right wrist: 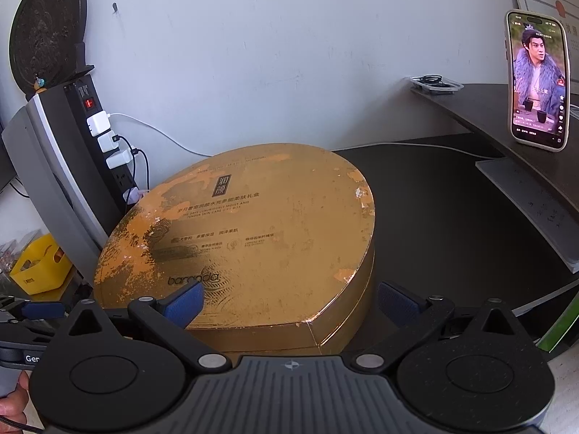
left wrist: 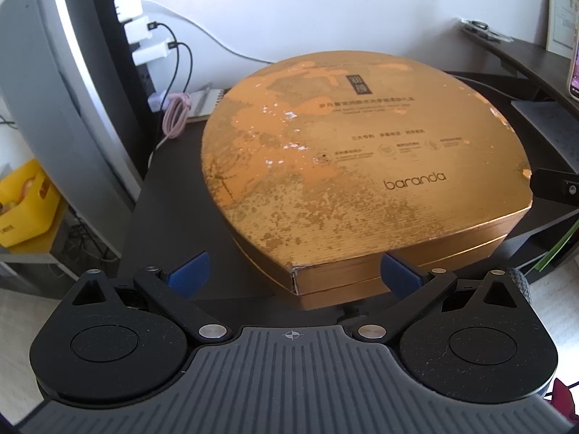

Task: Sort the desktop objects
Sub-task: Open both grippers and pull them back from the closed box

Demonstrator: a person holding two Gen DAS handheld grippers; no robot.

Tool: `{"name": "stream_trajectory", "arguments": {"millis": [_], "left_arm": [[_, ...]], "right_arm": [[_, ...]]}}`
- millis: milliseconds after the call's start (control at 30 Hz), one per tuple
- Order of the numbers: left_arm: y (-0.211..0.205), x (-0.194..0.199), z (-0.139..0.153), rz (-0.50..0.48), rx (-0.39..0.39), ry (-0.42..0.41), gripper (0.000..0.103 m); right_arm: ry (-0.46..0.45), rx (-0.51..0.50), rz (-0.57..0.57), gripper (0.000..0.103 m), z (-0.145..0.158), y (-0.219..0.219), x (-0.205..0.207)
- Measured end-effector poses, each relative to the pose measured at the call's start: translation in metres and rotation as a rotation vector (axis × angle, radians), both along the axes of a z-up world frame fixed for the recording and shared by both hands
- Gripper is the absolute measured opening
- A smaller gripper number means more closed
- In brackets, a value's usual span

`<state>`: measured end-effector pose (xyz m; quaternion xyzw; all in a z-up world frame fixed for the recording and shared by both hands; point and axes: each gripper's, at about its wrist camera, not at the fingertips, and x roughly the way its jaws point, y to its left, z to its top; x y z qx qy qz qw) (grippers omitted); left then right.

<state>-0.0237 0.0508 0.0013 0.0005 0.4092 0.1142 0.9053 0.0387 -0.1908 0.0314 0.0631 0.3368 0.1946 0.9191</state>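
A large gold, teardrop-shaped gift box (left wrist: 343, 166) marked "baranda" lies flat on the dark desk (left wrist: 173, 217), its pointed corner toward me. My left gripper (left wrist: 295, 275) is open, its blue pads either side of that corner, not touching the box. In the right wrist view the same box (right wrist: 253, 238) fills the middle. My right gripper (right wrist: 289, 303) is open too, one pad over the lid's near edge, the other beside the box's right wall. The left gripper's blue fingertip (right wrist: 43, 310) shows at the left edge.
A power strip (right wrist: 105, 144) with white chargers and cables leans at the back left. A phone (right wrist: 539, 83) stands lit on a raised shelf (right wrist: 488, 108) at right, a grey notebook (right wrist: 532, 209) below it. A yellow bin (left wrist: 21, 206) sits off the desk, left.
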Motion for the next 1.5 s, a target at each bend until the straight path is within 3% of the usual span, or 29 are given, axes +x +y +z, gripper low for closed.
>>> {"name": "stream_trajectory", "arguments": {"millis": [133,233,400,533,833,1033,1200,1300,1500], "left_arm": [[0.004,-0.001,0.000,0.021,-0.001,-0.004,0.103],[0.007,-0.001,-0.001,0.033,-0.002,-0.004,0.103],[0.010,-0.001,-0.004,0.051,0.001,0.004,0.103],[0.014,0.001,-0.007,0.078,0.002,0.013,0.103],[0.026,0.006,-0.014,0.119,-0.036,0.029,0.103],[0.020,0.004,-0.011,0.108,0.006,0.018,0.103],[0.011,0.001,0.001,0.062,0.017,-0.018,0.103],[0.004,0.000,0.007,0.040,0.030,-0.032,0.103],[-0.009,-0.001,0.012,0.005,0.031,-0.032,0.103]], "right_arm": [[-0.014,-0.007,0.012,0.103,-0.002,0.003,0.000],[-0.040,-0.064,0.025,0.096,-0.006,0.012,-0.002],[-0.048,-0.107,0.091,0.065,-0.016,0.027,-0.003],[-0.037,-0.092,0.140,0.058,-0.022,0.035,-0.001],[-0.033,-0.091,0.161,0.063,-0.022,0.043,0.002],[-0.023,-0.078,0.152,0.064,-0.018,0.041,0.002],[-0.056,-0.071,0.131,0.086,-0.006,0.034,-0.006],[-0.065,-0.056,0.126,0.094,0.002,0.029,-0.011],[-0.072,-0.048,0.081,0.102,0.010,0.020,-0.016]]}}
